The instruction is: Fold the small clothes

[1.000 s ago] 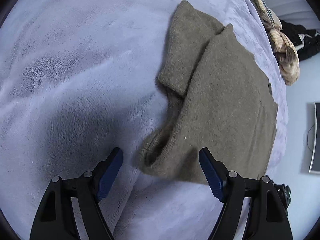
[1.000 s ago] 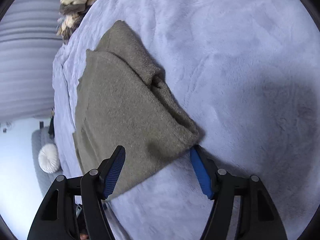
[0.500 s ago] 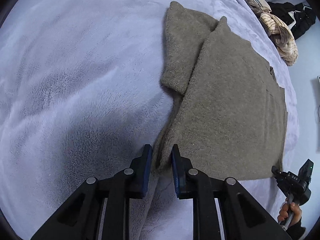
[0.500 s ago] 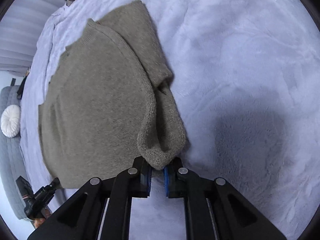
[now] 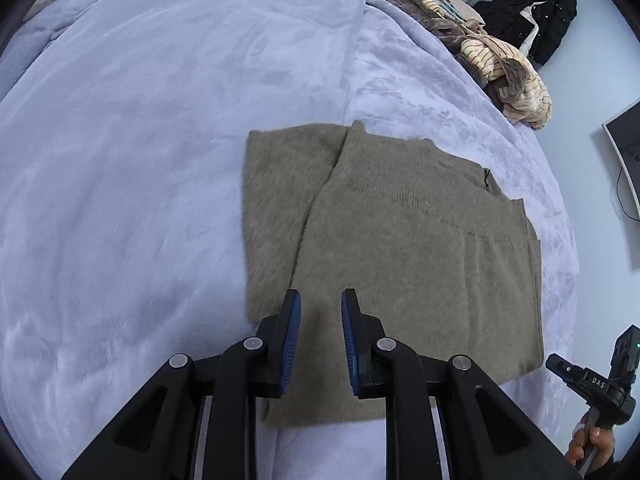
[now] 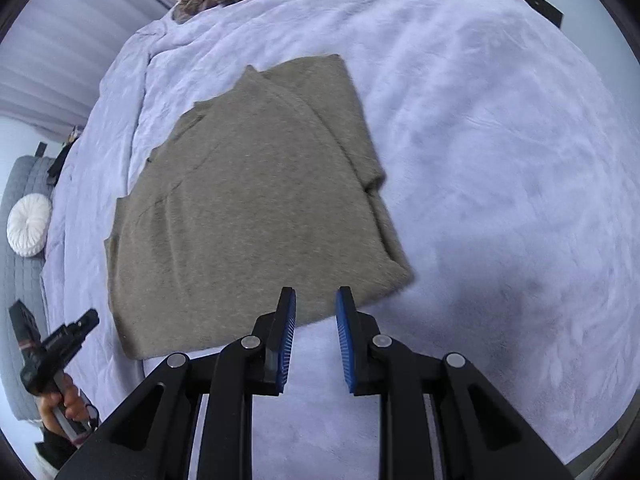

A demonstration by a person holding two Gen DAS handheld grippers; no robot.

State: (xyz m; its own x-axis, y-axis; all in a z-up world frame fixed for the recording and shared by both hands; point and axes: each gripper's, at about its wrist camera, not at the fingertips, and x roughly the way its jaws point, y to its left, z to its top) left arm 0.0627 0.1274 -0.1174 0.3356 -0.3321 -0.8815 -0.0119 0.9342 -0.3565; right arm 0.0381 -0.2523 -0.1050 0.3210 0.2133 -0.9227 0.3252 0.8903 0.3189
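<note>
One lilac blanket [image 5: 140, 160] covers the bed. One olive sweater [image 5: 400, 260] lies flat mid-blanket, one clothes heap [image 5: 500, 68] beyond. Two grippers over its near edge: left gripper [image 5: 320, 294] just closed narrow, right gripper [image 6: 316, 290] just reopening slightly; neither pinches cloth.

Soft, even daylight, no glare. Heavy fisheye bending, black corner vignette. Slight motion blur on blanket [image 5: 120, 160]; faint shadow lower right in right view.
</note>
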